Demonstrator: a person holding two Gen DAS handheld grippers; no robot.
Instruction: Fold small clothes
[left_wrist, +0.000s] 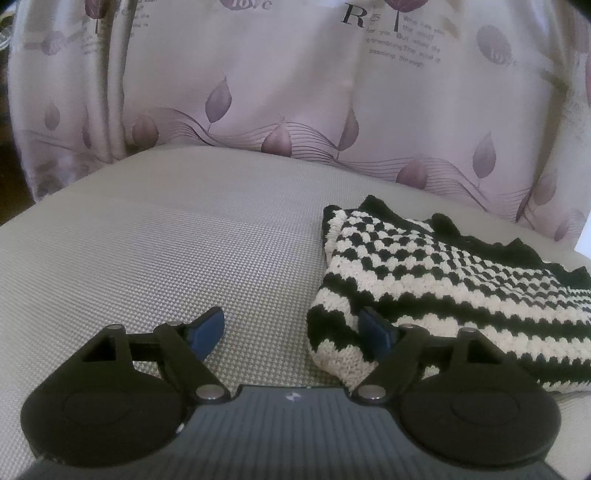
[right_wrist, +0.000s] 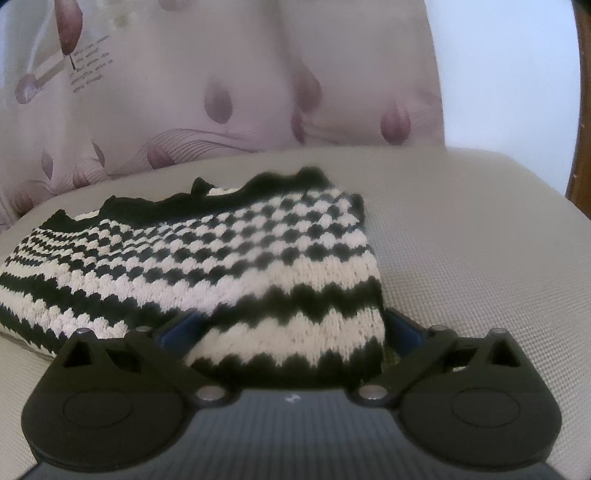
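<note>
A black-and-cream knitted garment (left_wrist: 443, 266) lies folded on a grey woven surface (left_wrist: 166, 258), its black scalloped hem along the far side. In the left wrist view its near left corner rests against the right blue finger (left_wrist: 378, 332) of my left gripper (left_wrist: 291, 330). The left finger (left_wrist: 207, 330) stands apart over bare surface, so that gripper is open. In the right wrist view the garment (right_wrist: 221, 251) fills the middle. Its near right corner lies between the wide-spread fingers of my right gripper (right_wrist: 290, 328), which is open. The pads are mostly hidden behind the knit.
A pale pink curtain (left_wrist: 277, 92) printed with purple leaves and text hangs right behind the surface. A brown wooden frame (right_wrist: 583, 110) and a white wall (right_wrist: 509, 74) show at the far right. Bare grey surface (right_wrist: 480, 240) lies right of the garment.
</note>
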